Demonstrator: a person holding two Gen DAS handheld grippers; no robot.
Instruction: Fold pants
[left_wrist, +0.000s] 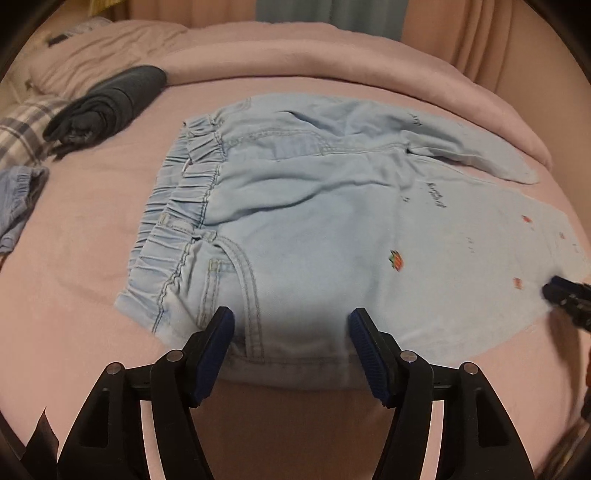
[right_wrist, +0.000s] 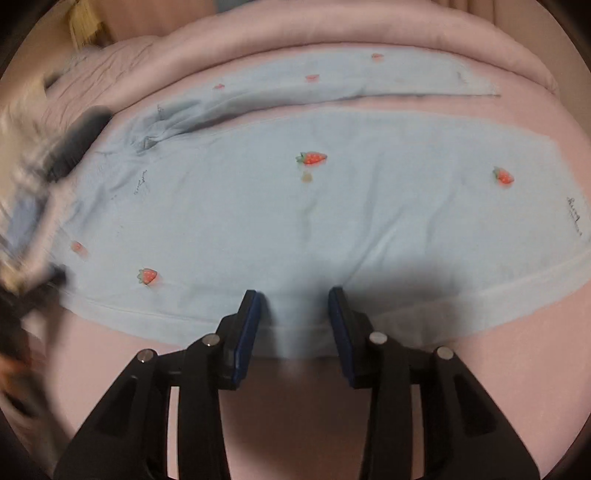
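Observation:
Light blue pants (left_wrist: 314, 206) with an elastic waistband (left_wrist: 177, 221) and small strawberry patches lie spread flat on the pink bed sheet (left_wrist: 92, 206). My left gripper (left_wrist: 291, 317) is open over the near hip edge by the pocket seam, and the cloth lies flat between its fingers. In the right wrist view, the near pant leg (right_wrist: 332, 206) stretches across and the far leg (right_wrist: 332, 81) lies behind it. My right gripper (right_wrist: 293, 295) is open over the near leg's side seam, not pinching it. The right gripper (left_wrist: 565, 295) shows blurred at the left view's right edge.
A rolled dark garment (left_wrist: 110, 99) lies at the far left beside a plaid pillow (left_wrist: 22, 129). A darker blue denim piece (left_wrist: 18, 199) sits at the left edge. A bunched pink duvet (left_wrist: 332, 51) runs along the far side, with curtains (left_wrist: 498, 37) behind it.

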